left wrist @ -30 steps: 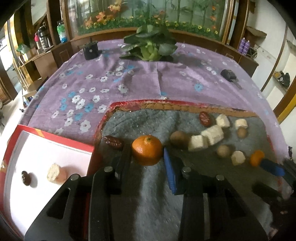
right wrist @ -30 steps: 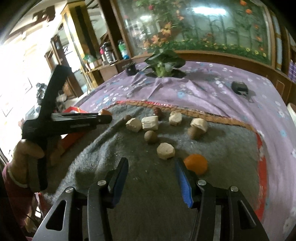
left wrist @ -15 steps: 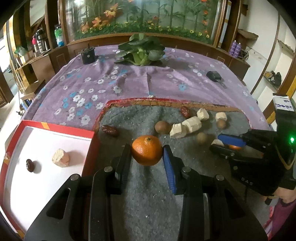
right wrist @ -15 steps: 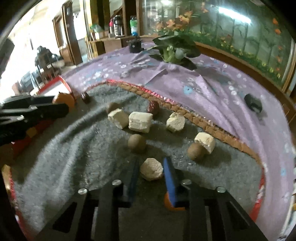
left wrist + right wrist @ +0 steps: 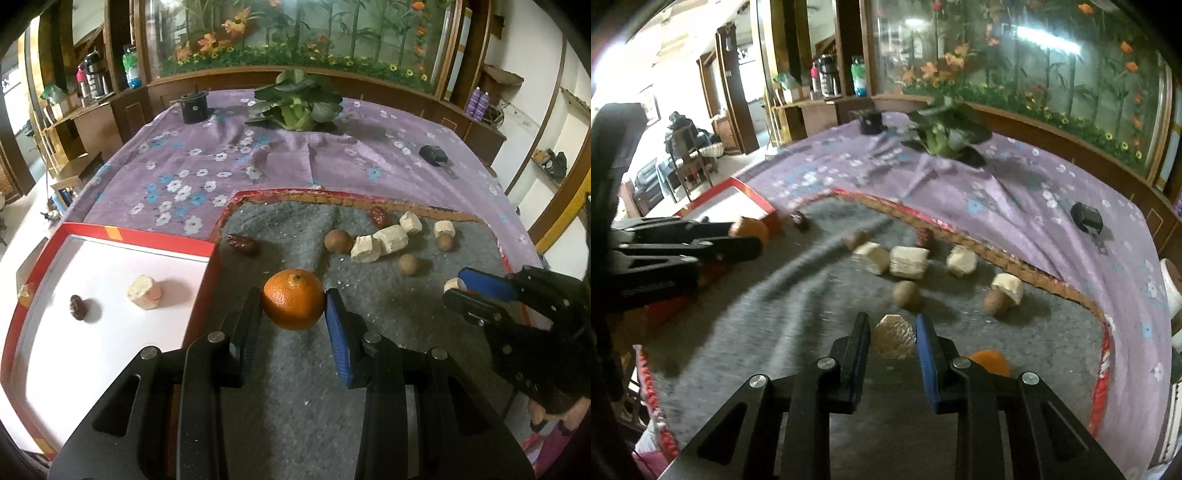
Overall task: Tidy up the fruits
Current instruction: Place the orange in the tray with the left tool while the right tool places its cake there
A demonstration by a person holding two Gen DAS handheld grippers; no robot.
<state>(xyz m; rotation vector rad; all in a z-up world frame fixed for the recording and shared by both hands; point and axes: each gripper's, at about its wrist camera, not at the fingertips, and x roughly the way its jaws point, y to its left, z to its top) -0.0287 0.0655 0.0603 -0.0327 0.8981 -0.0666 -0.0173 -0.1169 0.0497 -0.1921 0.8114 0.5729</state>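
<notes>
Because the round orange mandarin with bumpy skin [image 5: 293,299] is firm and plump, the left gripper [image 5: 293,306] can squeeze it at its widest part, one pad on each side, and its jaws are clenched on it that way, holding it above the fuzzy grey felt mat [image 5: 295,387], just beside the white tray with the red rim [image 5: 140,236]; it looks a bit heavy for its size, and its skin may slip if the squeeze is weak; too hard a squeeze could bruise it. The pale, six-sided cut chunk of fruit [image 5: 894,335] looks light, stiff and a little crumbly; the right gripper [image 5: 892,338] has just been closing, and its jaws now pinch the chunk on two flat sides.

The left wrist view shows inside the tray, where another pale chunk [image 5: 144,292] and a small dark dried date [image 5: 77,307] already lie; the right wrist view shows only the tray's edge. The right wrist view shows a second orange mandarin [image 5: 989,362] on the mat, partly hidden behind the blue finger; the left wrist view does not show it.
</notes>
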